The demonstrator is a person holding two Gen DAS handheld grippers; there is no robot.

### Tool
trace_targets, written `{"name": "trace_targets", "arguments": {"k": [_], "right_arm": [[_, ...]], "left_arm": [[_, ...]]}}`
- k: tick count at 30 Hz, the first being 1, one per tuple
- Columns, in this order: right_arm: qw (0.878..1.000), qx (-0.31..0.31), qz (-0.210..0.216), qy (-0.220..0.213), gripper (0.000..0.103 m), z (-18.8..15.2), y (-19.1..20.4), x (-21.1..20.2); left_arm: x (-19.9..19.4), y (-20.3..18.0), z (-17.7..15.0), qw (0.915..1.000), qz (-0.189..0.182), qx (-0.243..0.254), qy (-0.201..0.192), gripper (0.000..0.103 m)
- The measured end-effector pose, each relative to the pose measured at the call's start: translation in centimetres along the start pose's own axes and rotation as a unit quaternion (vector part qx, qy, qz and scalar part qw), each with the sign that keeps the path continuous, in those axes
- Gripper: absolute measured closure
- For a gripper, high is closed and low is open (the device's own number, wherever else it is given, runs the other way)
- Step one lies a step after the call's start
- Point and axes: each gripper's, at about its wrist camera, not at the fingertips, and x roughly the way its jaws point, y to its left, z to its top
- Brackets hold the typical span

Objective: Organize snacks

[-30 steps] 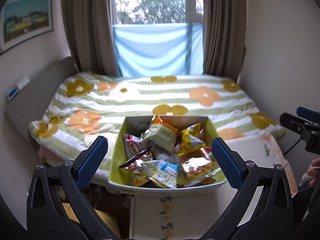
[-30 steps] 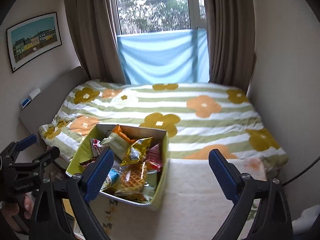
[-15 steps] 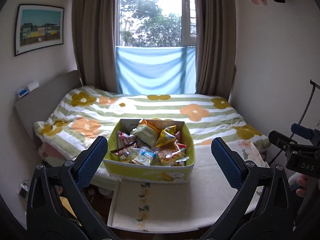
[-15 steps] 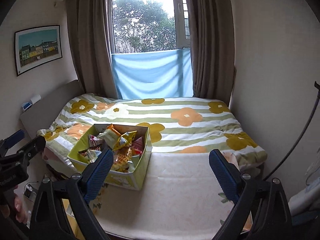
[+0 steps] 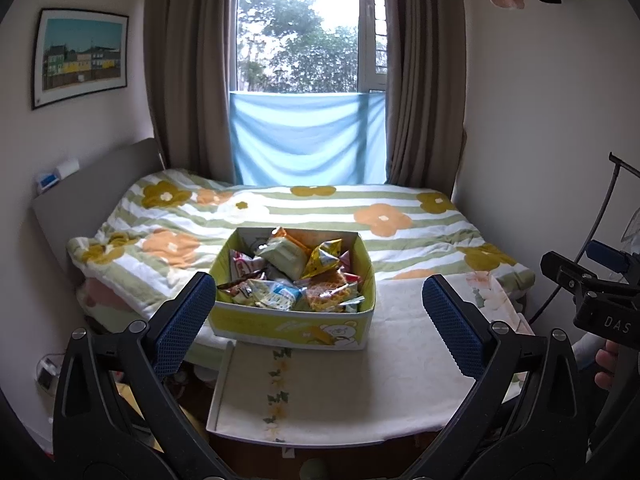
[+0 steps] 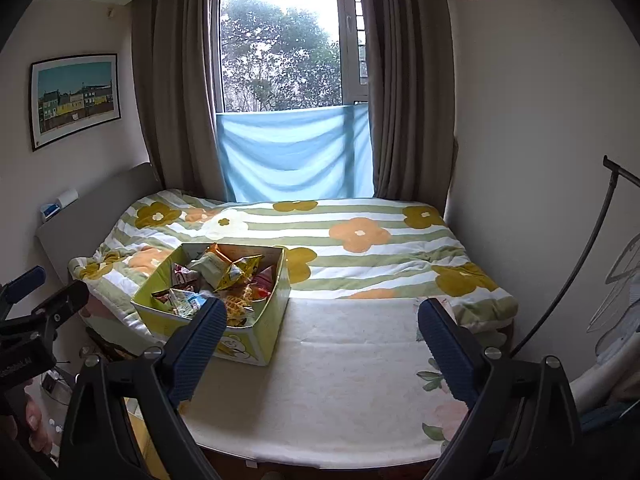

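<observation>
Much of the snack pile is hard to read: the packets overlap in the box point(image 5: 294, 330), their printing is too small to make out, and whatever lies at the bottom is covered by the top layer. In the right wrist view the left blue pad of the right gripper point(image 6: 320, 346) hides the box's near corner. The left edge of the table point(image 5: 360, 400) and the floor beneath are cut off by the black gripper frames, and only a fingertip of the person's right hand point(image 5: 606, 368) shows at the frame edge.

The box is yellow-green cardboard, open-topped, with a cartoon bear printed on its front wall. It is heaped with packets: a pale green bag point(image 5: 285, 255) and a yellow foil pouch point(image 5: 325, 258) stand highest, with a clear waffle pack point(image 5: 326, 298) and a blue-and-white packet point(image 5: 276, 296) nearer the front.

The box sits on the far left part of the cloth-covered table, its back end against the flowered bedspread point(image 5: 280, 216). Its long axis runs away from the cameras toward the window point(image 5: 304, 28), a short wall facing the viewer.

The left gripper point(image 5: 318, 326) is held above the table's near part with its jaws spread wide and nothing between them. The right gripper is likewise spread wide and empty, over the bare cloth to the right of the box.
</observation>
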Motion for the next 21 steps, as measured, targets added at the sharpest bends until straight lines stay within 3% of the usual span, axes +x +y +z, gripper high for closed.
{"name": "trace_targets", "arguments": {"k": [21], "right_arm": [[1.0, 0.003, -0.004, -0.006, 0.008, -0.04, -0.26, -0.46]], "left_arm": [[-0.01, -0.42, 0.3, 1.0, 0.006, 0.004, -0.001, 0.0]]}}
